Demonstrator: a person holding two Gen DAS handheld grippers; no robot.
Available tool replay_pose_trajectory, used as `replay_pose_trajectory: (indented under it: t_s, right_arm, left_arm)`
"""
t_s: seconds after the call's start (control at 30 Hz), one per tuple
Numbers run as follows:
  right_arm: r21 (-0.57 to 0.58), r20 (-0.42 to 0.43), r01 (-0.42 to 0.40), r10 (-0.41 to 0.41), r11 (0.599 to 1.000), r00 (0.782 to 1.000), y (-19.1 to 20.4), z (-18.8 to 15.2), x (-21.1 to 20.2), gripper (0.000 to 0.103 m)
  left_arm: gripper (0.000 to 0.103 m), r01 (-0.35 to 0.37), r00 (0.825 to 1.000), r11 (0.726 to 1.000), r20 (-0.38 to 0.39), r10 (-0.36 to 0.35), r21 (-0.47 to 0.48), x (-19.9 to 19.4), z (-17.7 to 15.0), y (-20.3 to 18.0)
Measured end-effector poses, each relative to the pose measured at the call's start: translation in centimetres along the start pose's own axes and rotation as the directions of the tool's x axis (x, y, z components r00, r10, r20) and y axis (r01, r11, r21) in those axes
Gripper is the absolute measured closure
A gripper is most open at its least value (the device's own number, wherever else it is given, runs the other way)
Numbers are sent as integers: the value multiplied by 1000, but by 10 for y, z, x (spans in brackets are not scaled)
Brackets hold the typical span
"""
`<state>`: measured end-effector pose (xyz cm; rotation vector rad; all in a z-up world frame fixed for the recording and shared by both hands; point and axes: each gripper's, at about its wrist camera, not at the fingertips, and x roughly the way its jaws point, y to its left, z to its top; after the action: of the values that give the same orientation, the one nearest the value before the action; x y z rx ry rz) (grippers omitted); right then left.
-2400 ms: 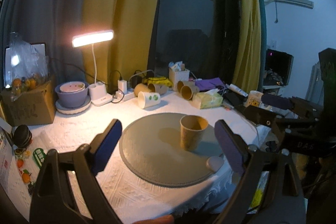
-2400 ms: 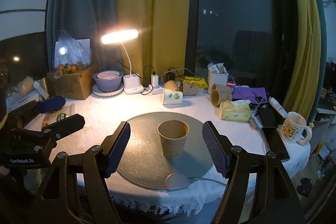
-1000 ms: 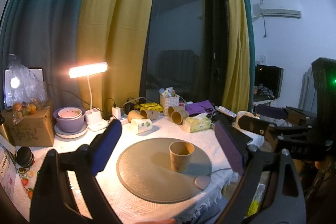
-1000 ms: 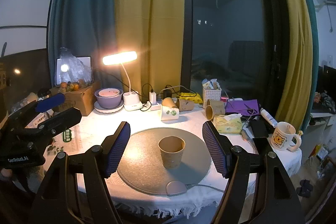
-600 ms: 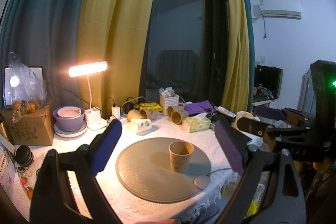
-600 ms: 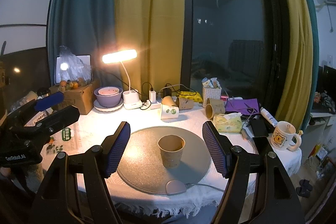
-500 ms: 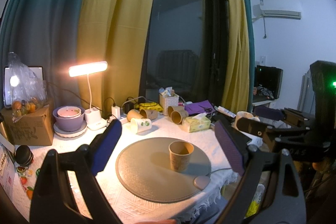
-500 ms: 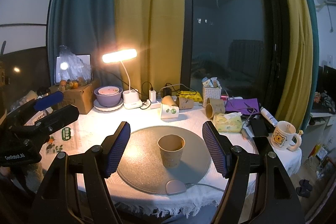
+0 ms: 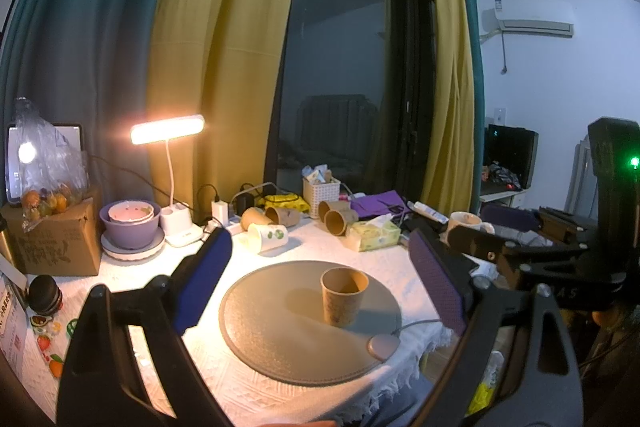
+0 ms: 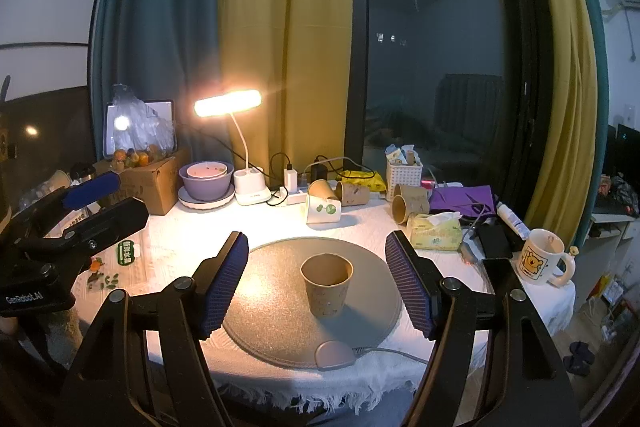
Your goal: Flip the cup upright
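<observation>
Cup (image 10: 327, 285) upright on mat (image 10: 276, 327); both grippers pulled back, left (image 9: 320, 283) and right (image 10: 320, 285) spread wide, empty; task looks done

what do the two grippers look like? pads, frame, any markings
Both: black angular frames with round bolts, and ribbed blue-purple pads on the fingers. The left gripper carries white "GenRobot.AI" lettering. The right gripper shows faint lettering and a green LED on its body. No cables or sleeves visible.
</observation>
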<state>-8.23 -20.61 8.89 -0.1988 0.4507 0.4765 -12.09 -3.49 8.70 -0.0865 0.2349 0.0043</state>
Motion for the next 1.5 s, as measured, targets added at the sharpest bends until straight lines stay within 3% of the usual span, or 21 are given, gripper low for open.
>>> replay_pose_trajectory:
  t_s: [1.5]
  right_arm:
    - [-3, -11, -1, 1, 1000, 1000, -3, -6, 4, 29]
  left_arm:
    - [12, 1, 1000, 1000, -4, -1, -7, 0, 1, 2]
